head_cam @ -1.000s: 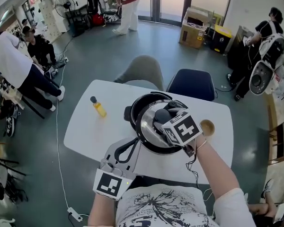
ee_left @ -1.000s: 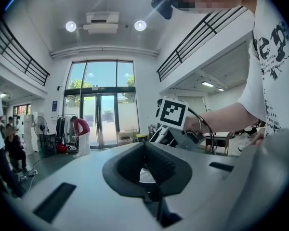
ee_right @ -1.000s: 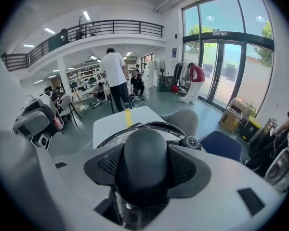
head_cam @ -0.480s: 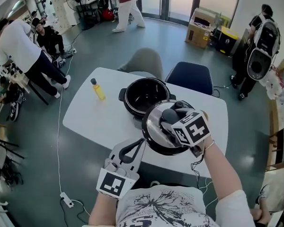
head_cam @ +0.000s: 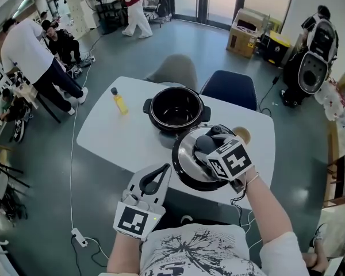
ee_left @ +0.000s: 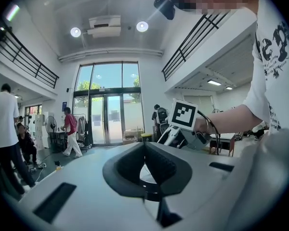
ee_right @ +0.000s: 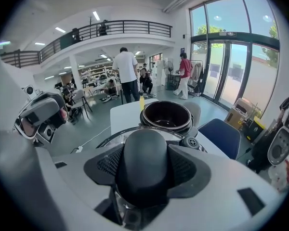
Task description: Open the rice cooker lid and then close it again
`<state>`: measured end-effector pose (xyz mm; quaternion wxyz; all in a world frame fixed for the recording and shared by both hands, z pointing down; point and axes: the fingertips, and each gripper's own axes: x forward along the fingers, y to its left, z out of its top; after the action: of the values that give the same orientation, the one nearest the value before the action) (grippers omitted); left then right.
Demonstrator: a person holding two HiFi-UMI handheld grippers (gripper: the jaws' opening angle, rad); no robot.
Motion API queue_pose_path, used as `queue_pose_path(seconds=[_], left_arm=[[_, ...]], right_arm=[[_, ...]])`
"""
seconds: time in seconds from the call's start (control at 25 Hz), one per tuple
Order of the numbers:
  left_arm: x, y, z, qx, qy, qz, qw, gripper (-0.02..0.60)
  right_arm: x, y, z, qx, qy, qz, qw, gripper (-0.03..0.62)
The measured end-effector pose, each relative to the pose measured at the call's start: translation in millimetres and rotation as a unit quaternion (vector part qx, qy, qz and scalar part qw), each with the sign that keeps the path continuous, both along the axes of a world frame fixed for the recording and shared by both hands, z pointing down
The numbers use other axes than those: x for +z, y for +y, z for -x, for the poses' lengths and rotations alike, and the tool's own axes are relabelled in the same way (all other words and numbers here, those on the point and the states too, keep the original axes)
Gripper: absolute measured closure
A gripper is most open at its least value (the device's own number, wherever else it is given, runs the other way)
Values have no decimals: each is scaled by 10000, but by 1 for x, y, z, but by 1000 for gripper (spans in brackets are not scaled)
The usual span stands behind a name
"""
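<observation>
Presently the rice cooker stands open toward the far side of the white table, its dark inner bowl exposed and upright; the lid is off the cooker and sits over the near right part of the table, just beside the cooker's near rim; whether lid and rim touch, and whether the lid's underside rests on the table, cannot be determined.

Right gripper: angled downward over the lid; its jaws are clamped from either side on the lid's black knob, which fills the space between the pads in the right gripper view; the bright metal of the lid shows around the knob, with the open cooker directly beyond it.

Left gripper: held at the near edge of the table, to the left of the lid and clear of it; it points roughly level across the room; its jaws are pressed together at the tips with nothing between them, the bowed pads leaving only a hollow behind the tips.

Other items: a yellow bottle stands upright on the far left of the table, apart from the cooker; a small round wooden bowl sits on the right of the table, near the lid; a grey chair and a blue chair stand at the table's far side.
</observation>
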<state>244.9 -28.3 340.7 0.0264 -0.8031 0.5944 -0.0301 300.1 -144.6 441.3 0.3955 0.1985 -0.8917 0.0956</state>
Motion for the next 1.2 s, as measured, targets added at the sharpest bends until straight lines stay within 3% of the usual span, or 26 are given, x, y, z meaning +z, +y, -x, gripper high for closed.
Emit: queue_pose_path(seconds=[0.24, 0.6, 1.2], left_arm=[[-8, -2, 11, -125, -76, -81, 9999, 569], [-4, -34, 50, -42, -167, -127, 9998, 569], [-7, -170, 202, 672, -268, -184, 9972, 569]], right_arm=[[-3, 3, 10, -134, -12, 22, 9999, 299], [-12, -34, 50, -83, -60, -133, 9999, 299], [-9, -161, 195, 598, -134, -125, 9980, 299]])
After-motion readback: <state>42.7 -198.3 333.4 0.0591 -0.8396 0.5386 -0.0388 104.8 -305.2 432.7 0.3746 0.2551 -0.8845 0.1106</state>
